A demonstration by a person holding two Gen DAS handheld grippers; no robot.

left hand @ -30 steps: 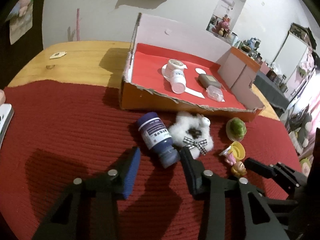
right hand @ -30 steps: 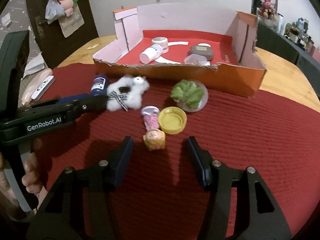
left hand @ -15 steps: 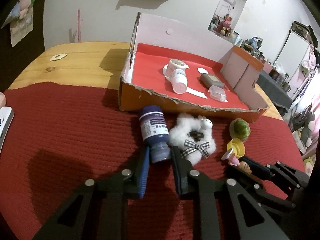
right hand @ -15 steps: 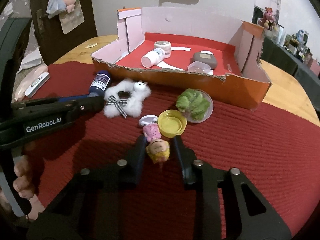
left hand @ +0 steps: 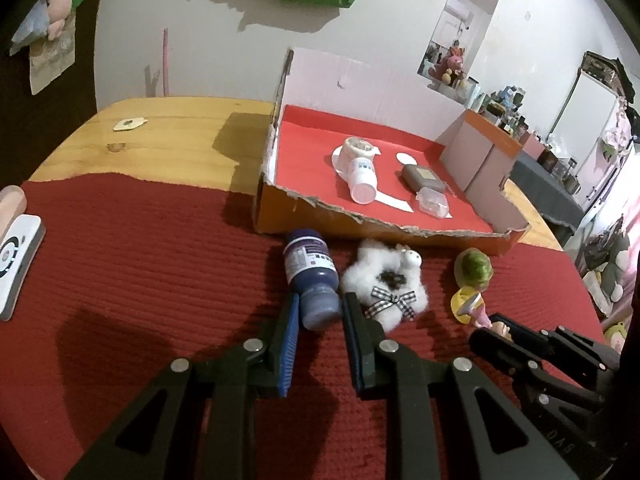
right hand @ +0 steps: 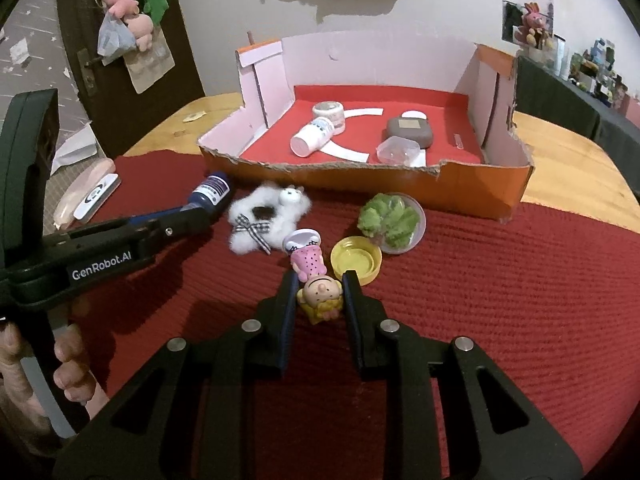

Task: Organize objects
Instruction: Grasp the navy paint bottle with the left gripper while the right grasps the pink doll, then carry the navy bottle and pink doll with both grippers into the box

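A phone [left hand: 16, 256] lies at the far left of the red mat [left hand: 140, 272], well apart from the box [right hand: 360, 176] that stands at the back of the surface [left hand: 172, 136]. In front of the box's left end the blue bottle [left hand: 310, 276] lies on its side. The left gripper [left hand: 318, 308] has its jaws pressed on the bottle's lower end; they closed on it within the last second. Just right of the bottle, also in front of the box, lies the white fluffy toy [right hand: 268, 218], touching the left gripper's right finger. Right of that, nearer than the box, the doll [right hand: 316, 280] lies on the mat with its head between the jaws of the right gripper [right hand: 319, 280], which have just closed and grip it. A yellow lid [right hand: 356, 260] sits just beside the doll, and a green capsule [right hand: 392, 220] lies close before the box's front wall. Inside the box rest a white bottle [right hand: 314, 136], a tape roll [right hand: 329, 112], a brown case [right hand: 410, 130] and a clear tub [right hand: 400, 150].
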